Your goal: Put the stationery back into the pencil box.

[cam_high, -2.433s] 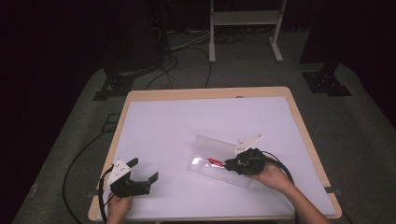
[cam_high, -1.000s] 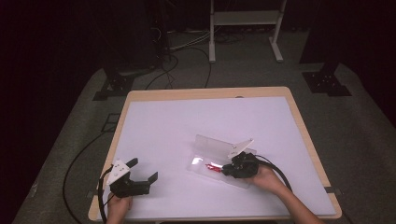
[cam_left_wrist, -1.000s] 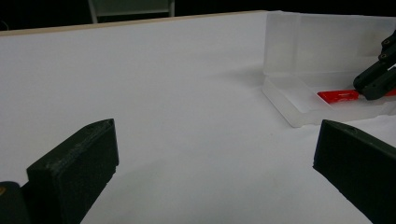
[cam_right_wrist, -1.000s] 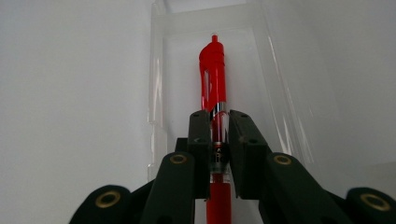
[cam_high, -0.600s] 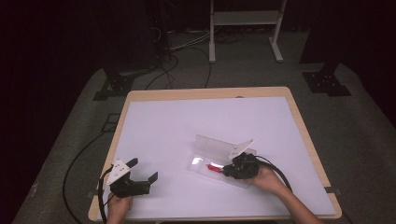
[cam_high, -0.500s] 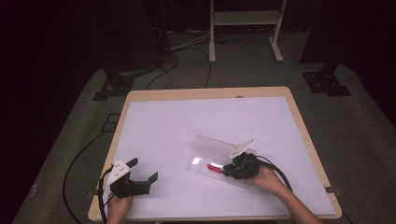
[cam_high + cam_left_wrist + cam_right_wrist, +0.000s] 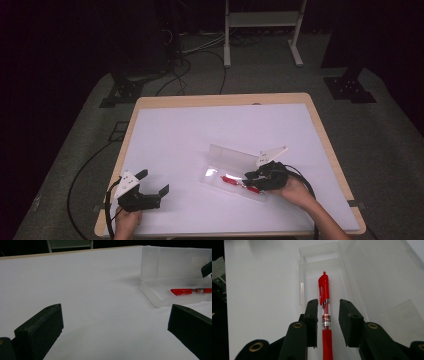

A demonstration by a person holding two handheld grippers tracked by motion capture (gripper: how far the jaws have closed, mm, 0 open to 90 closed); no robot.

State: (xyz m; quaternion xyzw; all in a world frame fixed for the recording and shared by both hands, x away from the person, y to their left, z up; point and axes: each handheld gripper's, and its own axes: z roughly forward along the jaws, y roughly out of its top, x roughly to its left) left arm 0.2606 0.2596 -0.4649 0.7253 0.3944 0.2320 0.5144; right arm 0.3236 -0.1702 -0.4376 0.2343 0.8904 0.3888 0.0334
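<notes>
Red pen [image 7: 324,302] lain in clear case [image 7: 235,172], straddled by slightly parted right gripper [image 7: 327,315], presumably for gripping; left gripper [image 7: 112,335] held wide, empty.

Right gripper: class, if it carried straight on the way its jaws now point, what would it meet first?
The right gripper already straddles the red pen; going straight on, it would probably meet the far end wall of the clear case, though depth is unclear.

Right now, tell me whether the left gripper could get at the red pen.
Probably yes. The left gripper stands open, with bare table between it and the open clear case. The right gripper already straddles the red pen, crowding access.
</notes>
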